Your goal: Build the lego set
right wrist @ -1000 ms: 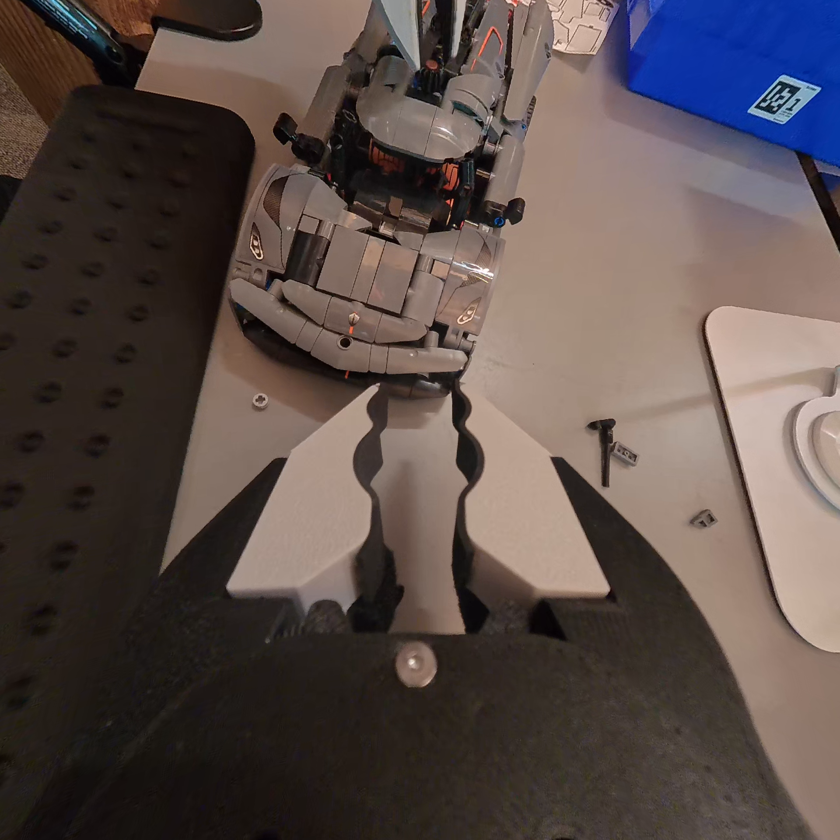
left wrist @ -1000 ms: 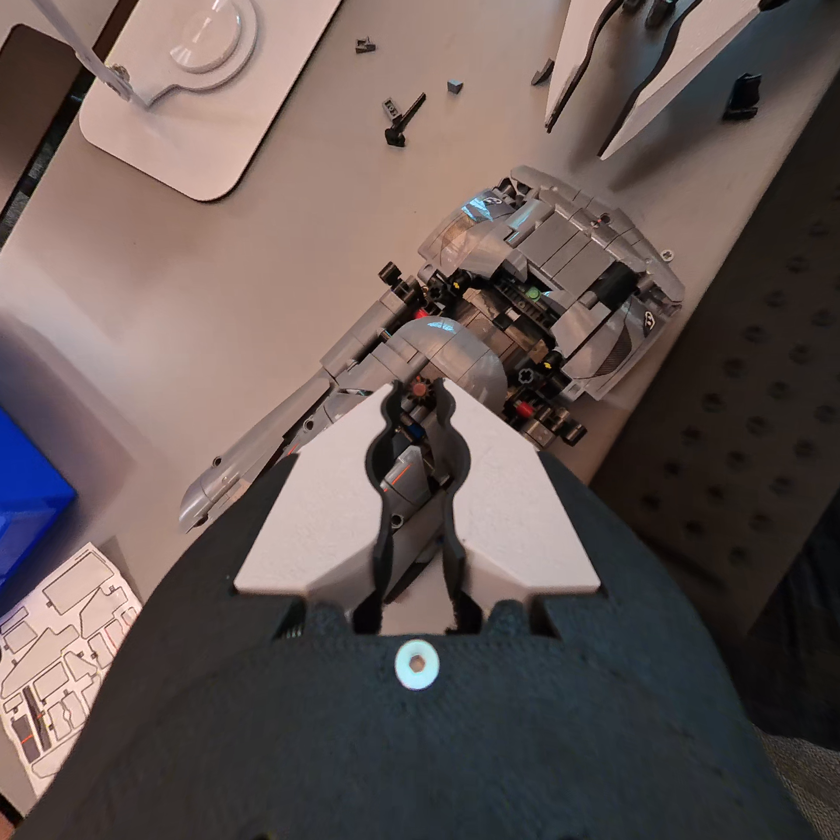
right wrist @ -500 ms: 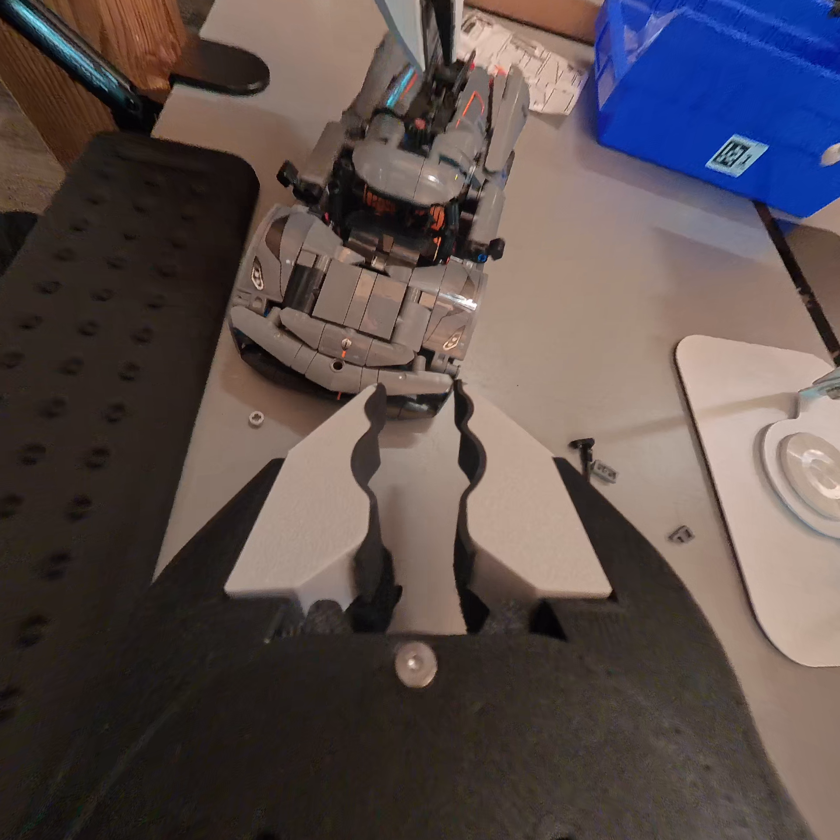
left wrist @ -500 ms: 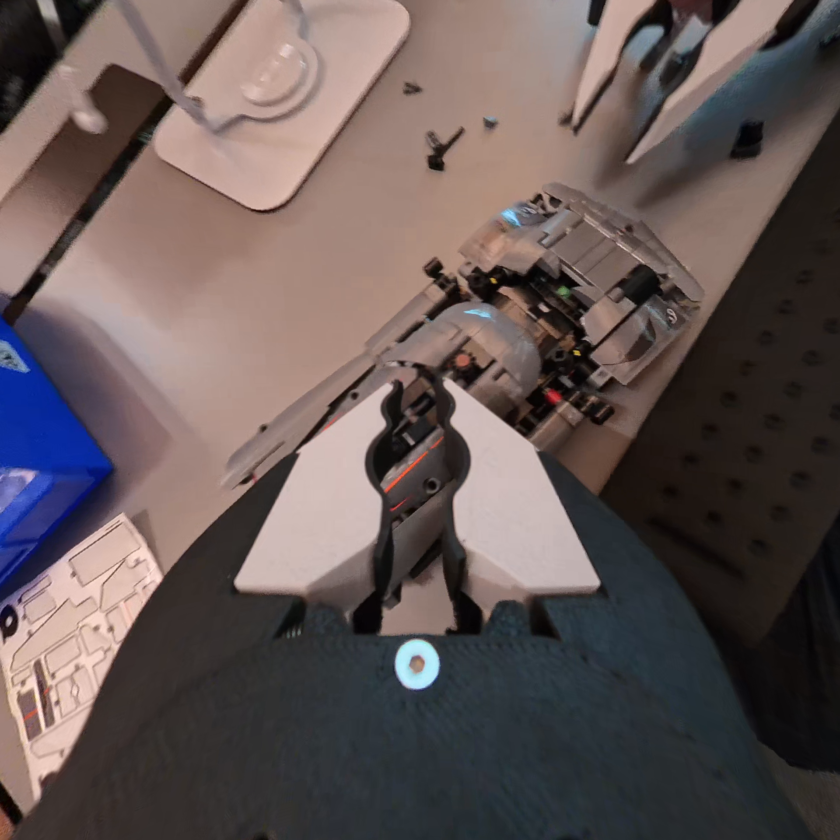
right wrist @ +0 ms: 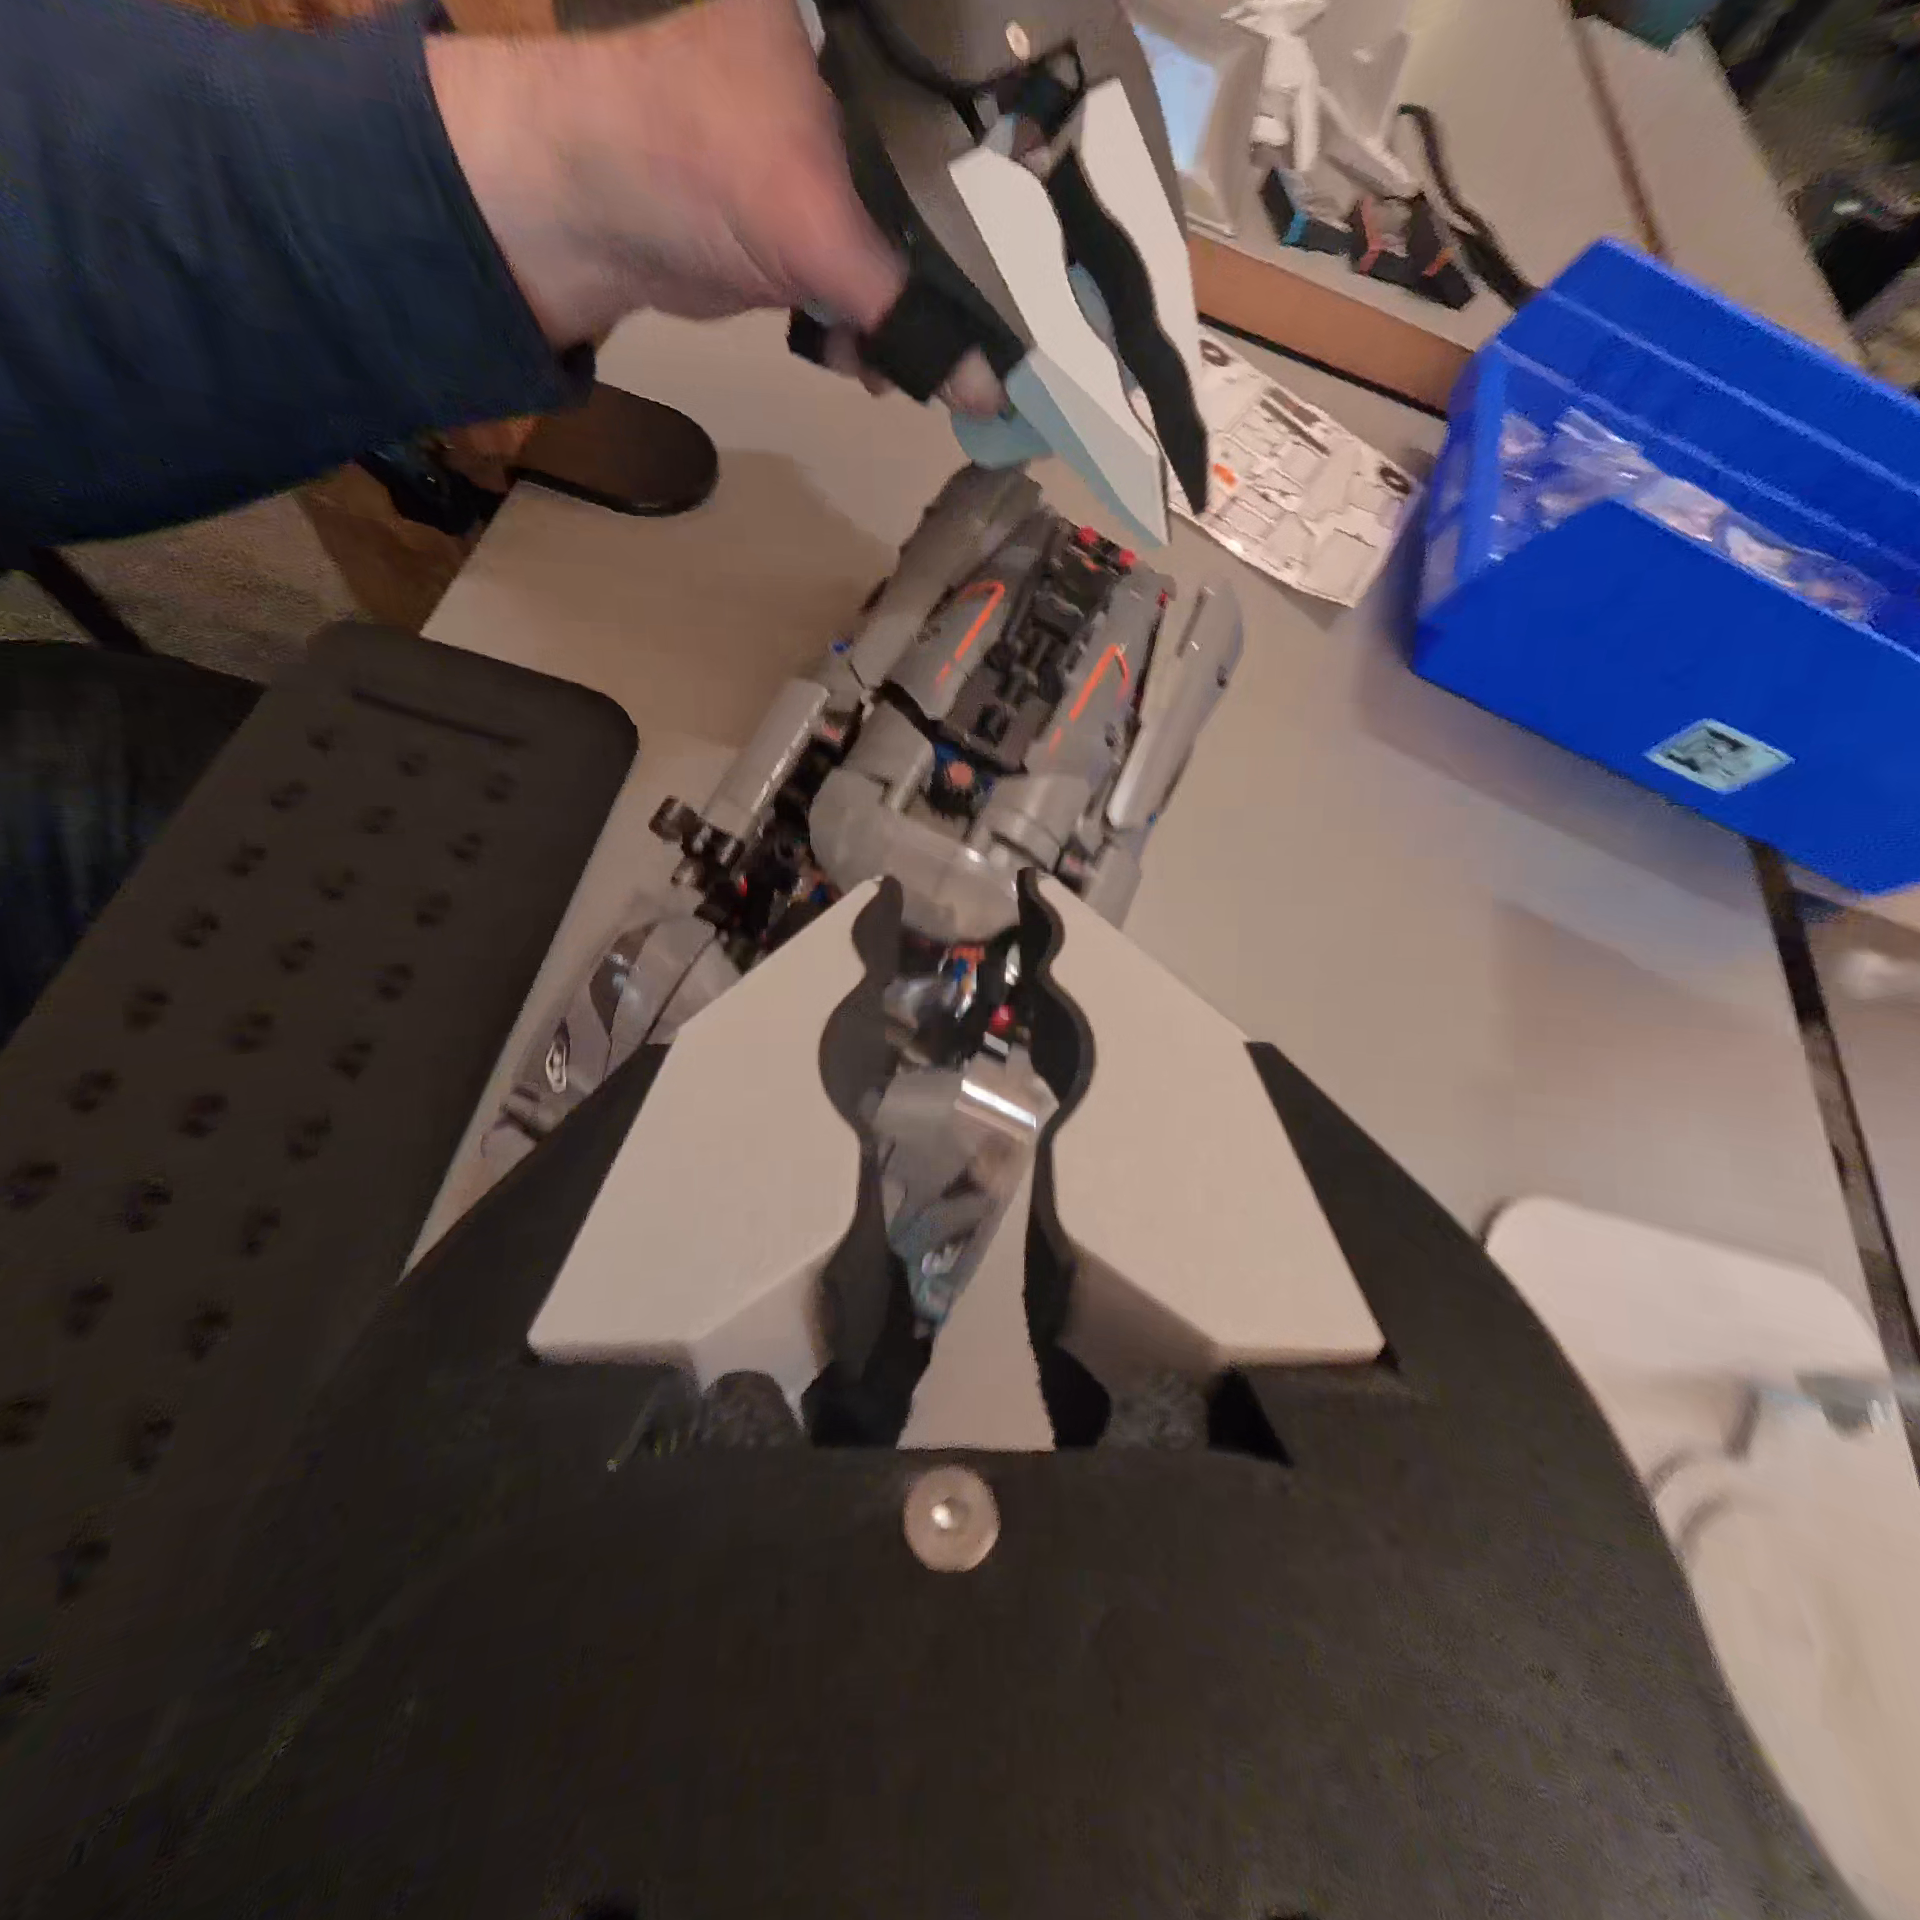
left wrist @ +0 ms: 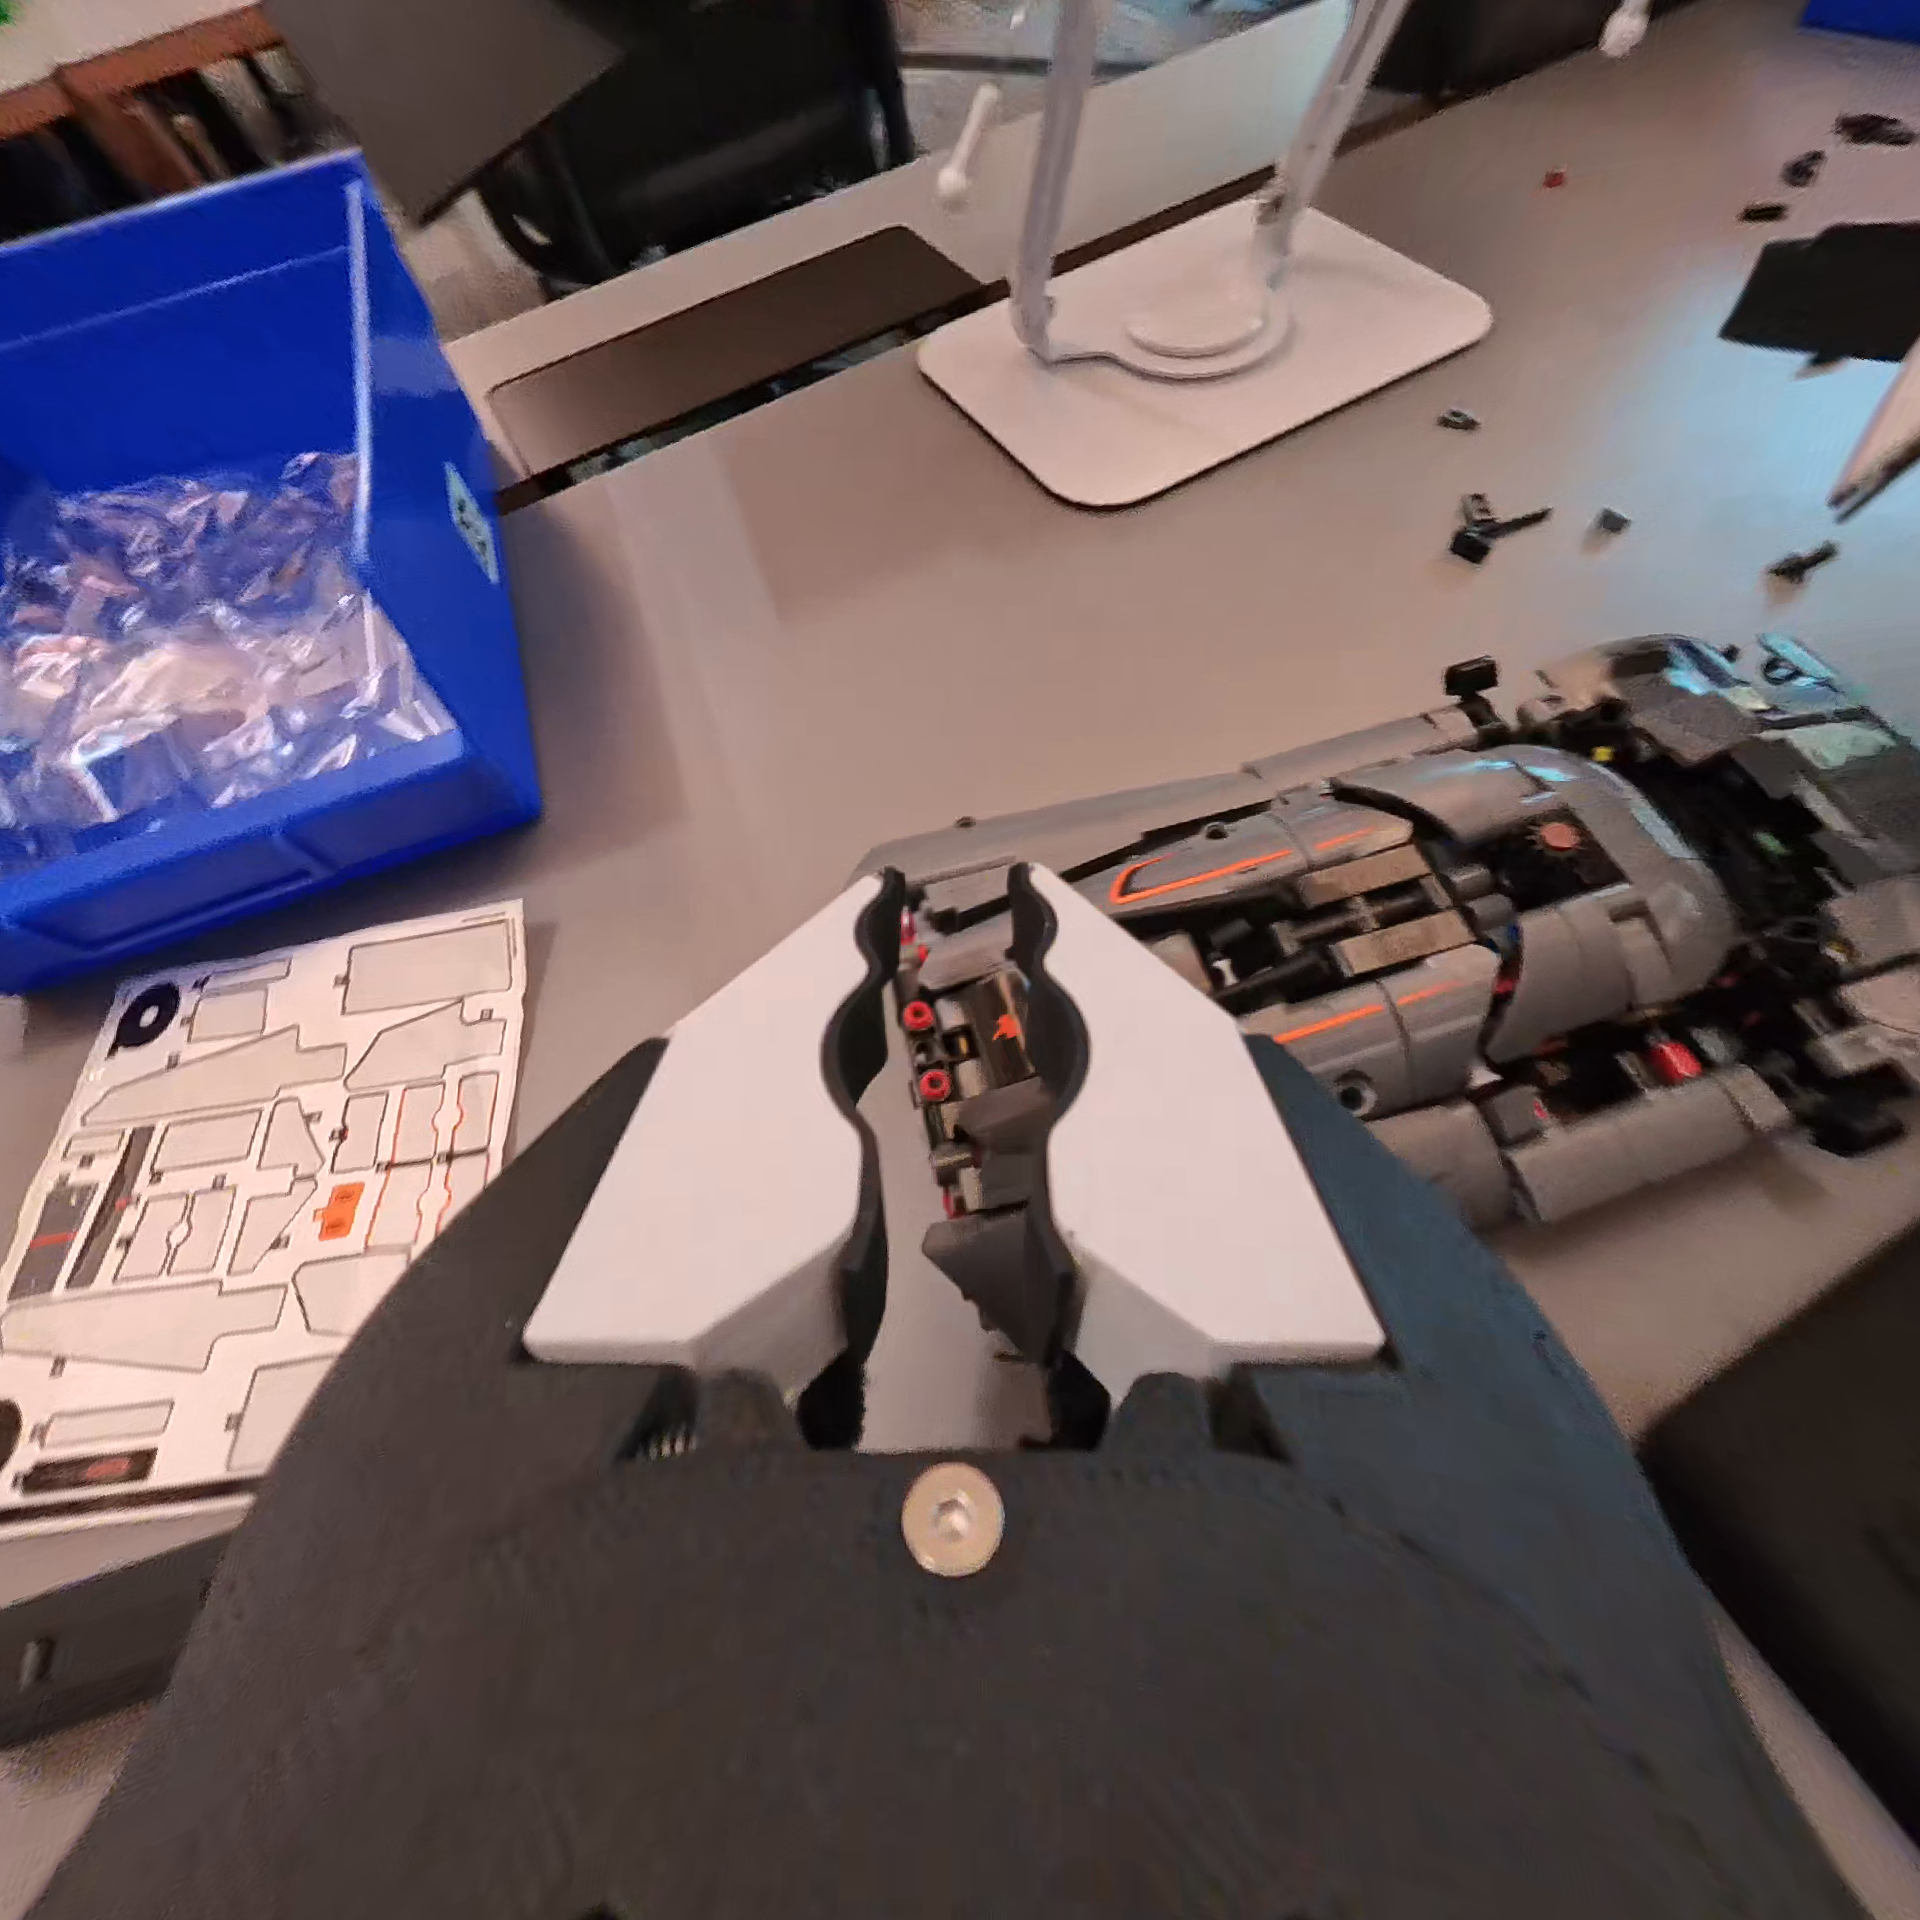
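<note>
Left wrist view: the left gripper [left wrist: 951, 883], its 2 white fingers narrowly parted, hovers above the tail of a grey brick-built car with orange stripes [left wrist: 1455, 956] lying on the grey table [left wrist: 831, 623], gripping nothing. A blue plastic bin of clear bags [left wrist: 260, 582] and a printed sticker sheet [left wrist: 260, 1143] lie at left.

Right wrist view: the right gripper [right wrist: 951, 894], equally narrow and empty, hangs over the car's nose; a hand [right wrist: 665, 177] holds the left gripper above the tail.

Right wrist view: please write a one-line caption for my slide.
Right gripper open over the grey lego car, left gripper raised above its far end, blue bin beside.
</note>
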Demonstrator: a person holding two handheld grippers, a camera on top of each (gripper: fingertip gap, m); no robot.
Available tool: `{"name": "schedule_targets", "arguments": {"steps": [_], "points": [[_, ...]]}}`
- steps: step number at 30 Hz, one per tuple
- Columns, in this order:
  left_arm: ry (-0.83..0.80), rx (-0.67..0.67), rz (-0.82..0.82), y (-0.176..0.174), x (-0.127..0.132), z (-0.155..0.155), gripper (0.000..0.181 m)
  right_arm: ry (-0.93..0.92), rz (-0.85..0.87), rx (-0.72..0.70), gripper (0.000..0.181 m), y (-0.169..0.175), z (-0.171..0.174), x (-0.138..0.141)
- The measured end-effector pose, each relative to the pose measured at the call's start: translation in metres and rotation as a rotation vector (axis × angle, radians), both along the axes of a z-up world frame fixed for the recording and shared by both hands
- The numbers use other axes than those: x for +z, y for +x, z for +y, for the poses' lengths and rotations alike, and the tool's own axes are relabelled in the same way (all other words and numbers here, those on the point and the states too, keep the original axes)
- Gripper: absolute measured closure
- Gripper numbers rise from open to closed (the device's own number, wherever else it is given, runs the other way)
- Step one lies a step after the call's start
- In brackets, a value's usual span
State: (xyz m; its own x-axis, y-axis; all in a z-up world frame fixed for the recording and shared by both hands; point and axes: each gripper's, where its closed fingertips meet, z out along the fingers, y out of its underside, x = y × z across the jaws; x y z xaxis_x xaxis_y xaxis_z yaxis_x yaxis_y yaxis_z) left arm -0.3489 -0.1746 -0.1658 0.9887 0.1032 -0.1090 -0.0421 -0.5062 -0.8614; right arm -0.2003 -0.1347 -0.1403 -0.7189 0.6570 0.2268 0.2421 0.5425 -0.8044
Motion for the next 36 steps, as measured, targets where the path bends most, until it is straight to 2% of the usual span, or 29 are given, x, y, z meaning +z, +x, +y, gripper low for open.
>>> {"name": "schedule_targets", "arguments": {"steps": [6,9,16,20,27,30,36], "points": [[0.195,0.123,0.019,-0.019,0.008,-0.005,0.16,0.216,-0.11,0.182,0.158,-0.027,-0.03,-0.024],[0.285,0.13,-0.021,-0.019,0.01,-0.006,0.16,0.284,-0.156,0.181,0.163,-0.036,-0.029,-0.033],[0.431,0.081,-0.122,-0.011,0.015,-0.007,0.161,0.287,-0.263,0.217,0.167,-0.035,-0.026,-0.042],[0.437,0.055,-0.152,-0.008,0.014,-0.006,0.159,0.268,-0.309,0.21,0.171,-0.037,-0.027,-0.043],[0.439,0.031,-0.175,-0.006,0.012,-0.006,0.158,0.266,-0.342,0.238,0.167,-0.037,-0.032,-0.035],[0.44,0.021,-0.192,-0.006,0.012,-0.006,0.158,0.346,-0.36,0.244,0.17,-0.037,-0.028,-0.042],[0.44,0.003,-0.22,-0.003,0.01,-0.005,0.159,0.364,-0.398,0.247,0.17,-0.038,-0.028,-0.044]]}}
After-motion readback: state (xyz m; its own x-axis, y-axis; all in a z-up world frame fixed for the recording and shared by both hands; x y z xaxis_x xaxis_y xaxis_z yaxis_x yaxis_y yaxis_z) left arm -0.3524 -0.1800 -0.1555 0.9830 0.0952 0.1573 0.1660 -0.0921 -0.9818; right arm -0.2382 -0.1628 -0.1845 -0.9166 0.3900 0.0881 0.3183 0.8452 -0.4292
